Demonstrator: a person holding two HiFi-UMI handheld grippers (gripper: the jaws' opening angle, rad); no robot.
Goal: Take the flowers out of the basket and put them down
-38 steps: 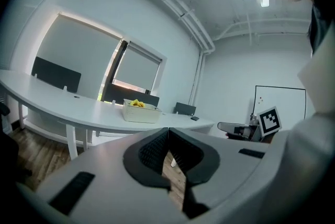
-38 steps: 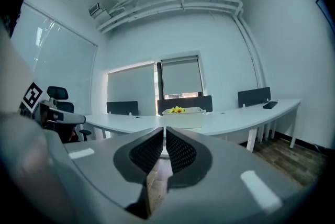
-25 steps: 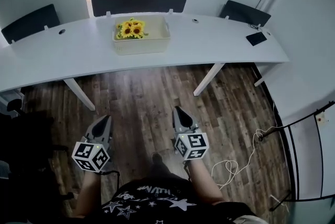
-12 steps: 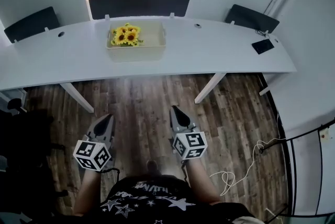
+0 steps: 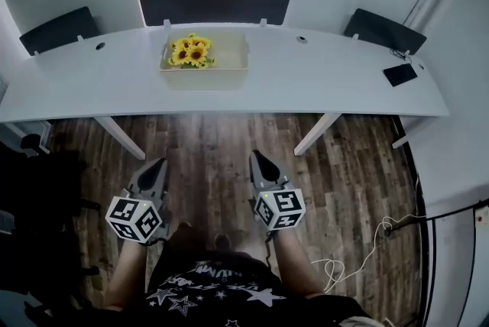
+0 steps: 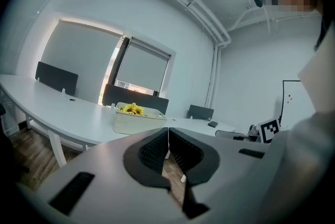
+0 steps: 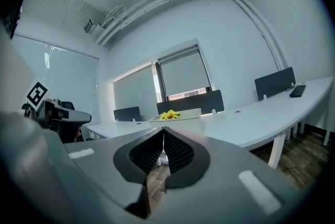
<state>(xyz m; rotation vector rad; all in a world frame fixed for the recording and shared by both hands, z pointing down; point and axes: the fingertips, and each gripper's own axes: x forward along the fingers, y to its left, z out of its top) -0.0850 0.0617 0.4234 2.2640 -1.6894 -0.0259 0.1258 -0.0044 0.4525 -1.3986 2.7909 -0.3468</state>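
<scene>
Left claw [image 5: 160, 164] and right claw [image 5: 257, 157] are closed, empty. The flowers [image 5: 191, 54] in the basket [image 5: 205, 78] look light and floppy; probably best pinched by the stems.

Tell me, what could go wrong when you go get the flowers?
The left claw and right claw are both shut, so they would likely bump the flowers unless opened first. The basket looks light; it might lift or slide along the table when the flowers come out.

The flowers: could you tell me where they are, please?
In the head view, the flowers lie in the left end of the basket on the white desk.
</scene>
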